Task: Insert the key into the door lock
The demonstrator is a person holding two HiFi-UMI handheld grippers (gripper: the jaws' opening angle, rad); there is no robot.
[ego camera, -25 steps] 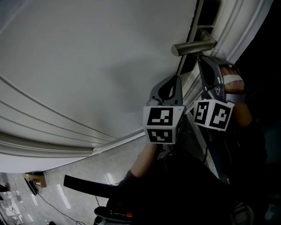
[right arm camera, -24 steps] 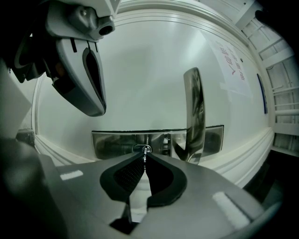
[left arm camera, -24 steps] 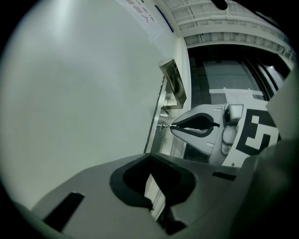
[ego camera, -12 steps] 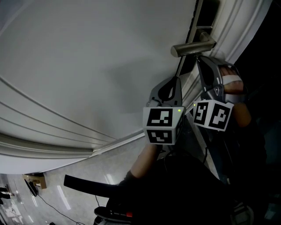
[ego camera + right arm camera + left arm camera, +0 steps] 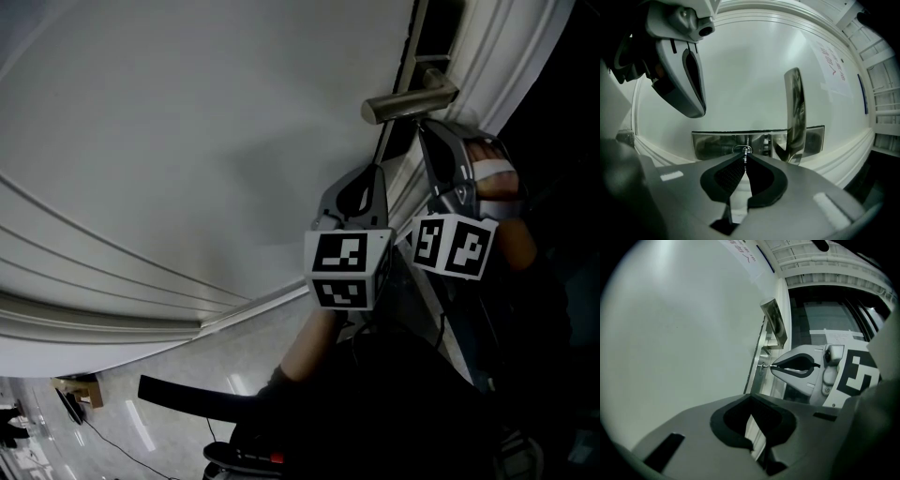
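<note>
**Holding key at the lock, R gripper clamped on it**

Filling most of the head view is the big white panelled door (image 5: 187, 141), w/ raised mouldings curving along its lower edge.

Both grey two-jaw grippers sit close to the door's latch side. The left gripper (image 5: 751, 406) has jaws together w/ nothing between them, just beside the door face and below the hardware. The right gripper (image 5: 745, 155) is clamped on the key and points straight at the lock. Their black-and-white marker cubes (image 5: 349, 267) sit side by side, almost touching in the head view.

A brushed-steel lever handle (image 5: 796, 112) sticks out from the door, just right of the R gripper's tips in the right gripper view. Behind it is the long shiny steel lock plate (image 5: 712, 143), flat on the door.

The round keyhole cylinder (image 5: 743, 149) sits in that plate, dead ahead of the R jaws.

The thin silver key (image 5: 745, 159) shows edge-on between the R pads, its tip at the cylinder; how deep it goes can't be told.
</note>
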